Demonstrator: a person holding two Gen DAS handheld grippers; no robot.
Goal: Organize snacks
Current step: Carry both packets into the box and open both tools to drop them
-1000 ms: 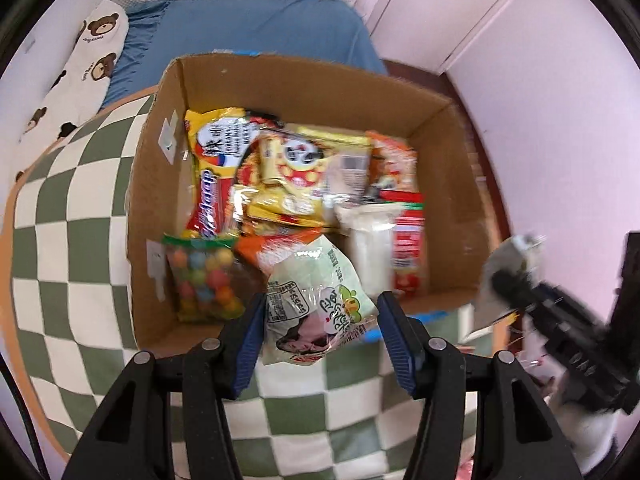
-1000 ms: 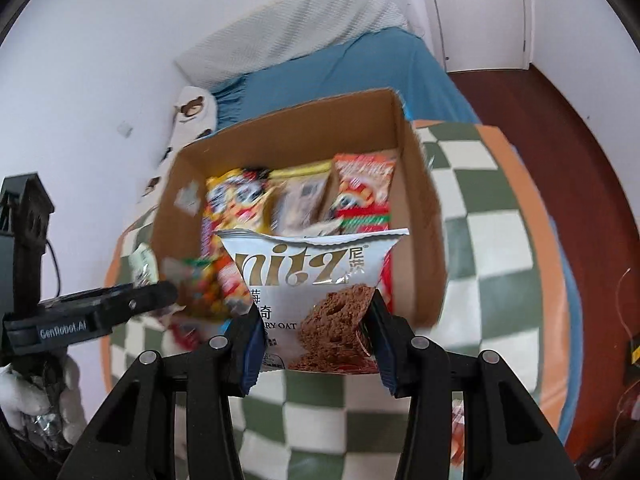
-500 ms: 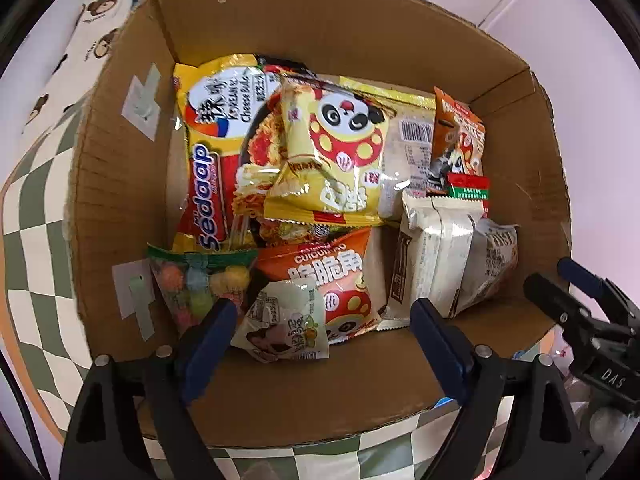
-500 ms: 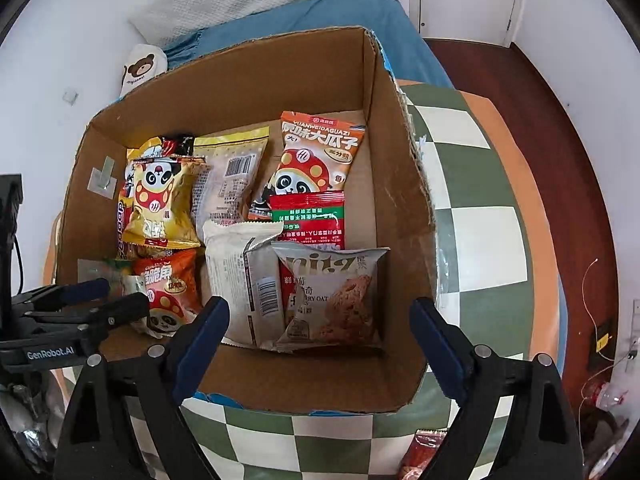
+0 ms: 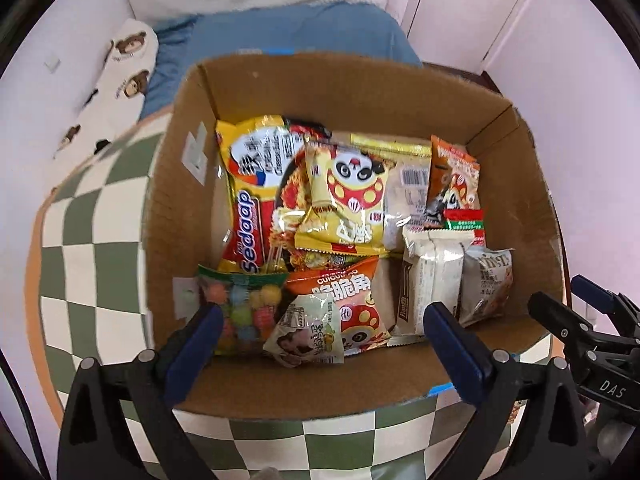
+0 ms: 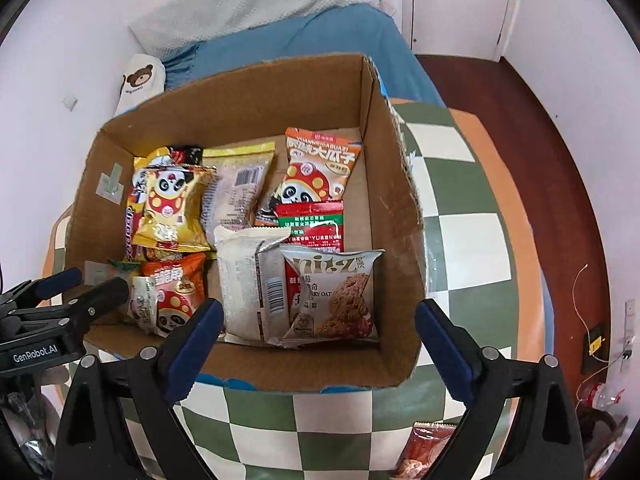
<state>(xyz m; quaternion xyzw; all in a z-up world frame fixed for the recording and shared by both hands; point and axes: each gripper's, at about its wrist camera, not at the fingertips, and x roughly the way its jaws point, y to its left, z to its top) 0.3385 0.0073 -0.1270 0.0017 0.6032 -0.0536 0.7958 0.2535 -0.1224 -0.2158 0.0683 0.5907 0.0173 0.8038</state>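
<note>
1. Left wrist view: left gripper (image 5: 320,334) empty, jaws spread wide, hanging just over the near wall of the cardboard box (image 5: 320,384).
2. Same view: box sits on the green-and-cream checked table (image 5: 92,240) and is packed with snacks. Small pale green packet (image 5: 306,334) lies nearest, between the fingers' line, on top of the orange panda bag (image 5: 352,292). Candy-ball bag (image 5: 244,312) at near left, Sedaap noodle pack (image 5: 256,196) behind it, yellow panda bag (image 5: 346,196) in the middle.
3. Same view: right gripper (image 5: 576,312) shows at the right edge, beside the box.
4. Right wrist view: right gripper (image 6: 316,344) also empty, jaws wide apart, over the box's near wall. Oat cookie packet (image 6: 332,292) lies flat in the near right corner, touching the white wrapped pack (image 6: 244,280).
5. Same view: one more snack packet (image 6: 424,452) lies outside the box on the table, bottom edge, partly cut off. Likely the next to go in.
6. Handling guess: all are light, soft, air-puffed foil bags, slick and crinkly, contents crushable. Best pinched at a sealed end seam or a flat corner, light squeeze, not across the puffed middle.
</note>
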